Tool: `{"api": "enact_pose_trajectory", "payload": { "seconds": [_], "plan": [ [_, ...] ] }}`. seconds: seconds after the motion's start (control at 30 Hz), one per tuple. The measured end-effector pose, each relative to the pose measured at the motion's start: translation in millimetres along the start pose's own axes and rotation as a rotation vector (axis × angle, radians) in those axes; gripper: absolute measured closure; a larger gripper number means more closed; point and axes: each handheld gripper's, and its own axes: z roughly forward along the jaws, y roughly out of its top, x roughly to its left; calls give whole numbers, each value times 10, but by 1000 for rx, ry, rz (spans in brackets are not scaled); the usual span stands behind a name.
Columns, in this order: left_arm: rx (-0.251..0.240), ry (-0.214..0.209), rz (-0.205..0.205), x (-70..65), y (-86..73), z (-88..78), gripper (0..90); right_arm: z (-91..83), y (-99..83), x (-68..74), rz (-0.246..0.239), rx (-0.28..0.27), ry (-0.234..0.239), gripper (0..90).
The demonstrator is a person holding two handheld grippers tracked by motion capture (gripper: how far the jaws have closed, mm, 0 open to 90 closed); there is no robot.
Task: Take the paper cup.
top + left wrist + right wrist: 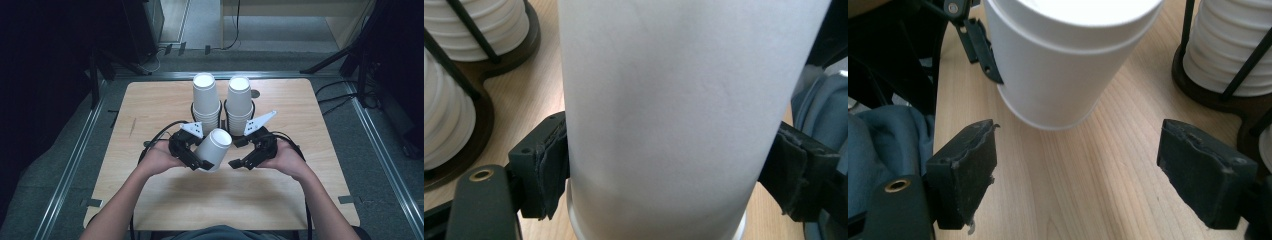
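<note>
A light wooden table (165, 200) stands on grey carpet in a dim room, with dark stands and cables along its sides. Two stacks of white paper cups, the left stack (205, 100) and the right stack (238, 102), sit side by side in a dark wire holder (484, 107) near the far edge, mouths down, so that single cups can be drawn off the top. One cup (214, 148) is held just in front of the stacks, about midway between the left and right edges, and appears lifted off the wood. The left gripper (200, 162) clamps it across the wall near the rim, pads pressed on both sides; the cup is tilted, its base toward the stacks. The right gripper (239, 163) stands just beside the cup with its jaws wide apart and nothing between them. The one-sided grip is judged sufficient for a light cup and leaves the right gripper free for a handover or a second cup.
</note>
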Motion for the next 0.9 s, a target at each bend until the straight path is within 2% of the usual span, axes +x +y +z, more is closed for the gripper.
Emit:
{"api": "enact_pose_trajectory", "payload": {
  "seconds": [0.1,0.2,0.33,0.43,0.67,0.9],
  "plan": [
    [28,17,10,5,13,-12,166,22,-16,2,-12,24,-9,165],
    [65,36,21,10,30,-14,166,44,-49,-4,-2,37,-6,167],
    [102,39,34,18,56,-9,166,67,-93,-2,-2,61,-16,168],
    [110,41,39,28,89,-24,166,65,-115,7,-7,71,-22,168],
    [169,46,69,44,191,20,166,51,-140,11,-16,65,-32,169],
    [260,51,98,55,251,145,165,43,-149,-13,-23,61,-40,172]
  ]
}}
